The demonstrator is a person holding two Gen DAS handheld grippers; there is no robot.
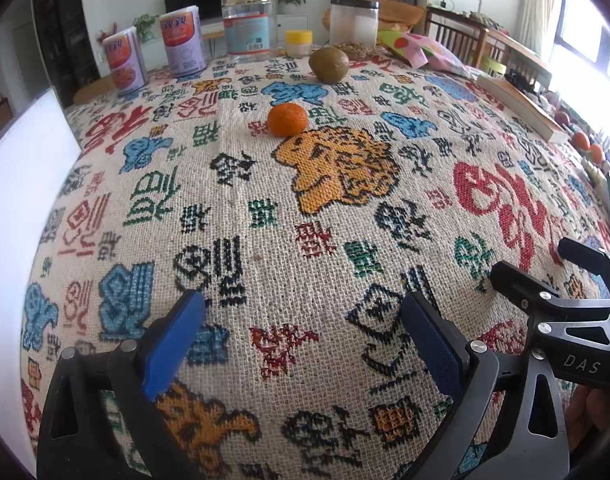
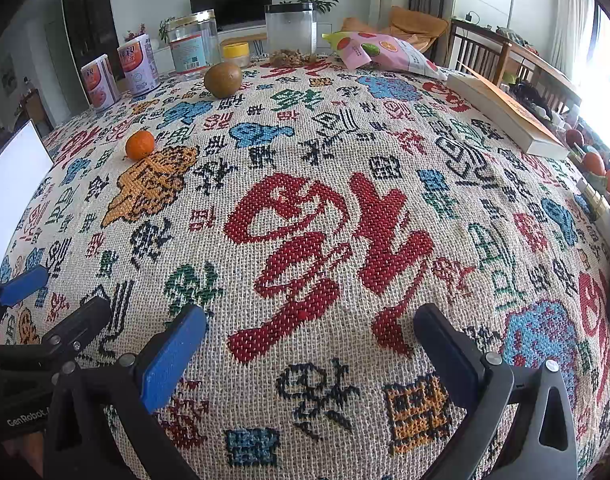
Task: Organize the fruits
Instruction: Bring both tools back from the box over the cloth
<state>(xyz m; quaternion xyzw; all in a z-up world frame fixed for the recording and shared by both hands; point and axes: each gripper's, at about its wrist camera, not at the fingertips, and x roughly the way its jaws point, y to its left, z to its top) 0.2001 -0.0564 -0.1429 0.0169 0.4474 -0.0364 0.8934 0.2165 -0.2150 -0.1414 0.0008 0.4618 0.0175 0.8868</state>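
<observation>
Hovering low over the patterned cloth, the left gripper and right gripper are both gaping wide, gripping nothing. Farther up, left of centre, an orange is sitting alone; beyond it, near the jars at the top, a kiwi is resting.

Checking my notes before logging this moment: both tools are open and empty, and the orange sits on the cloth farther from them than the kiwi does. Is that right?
One thing is off: the orange is nearer than the kiwi, not farther, as the left wrist view shows. The rest holds: the left tool and right tool are open and empty, and both fruits sit on the cloth.
</observation>
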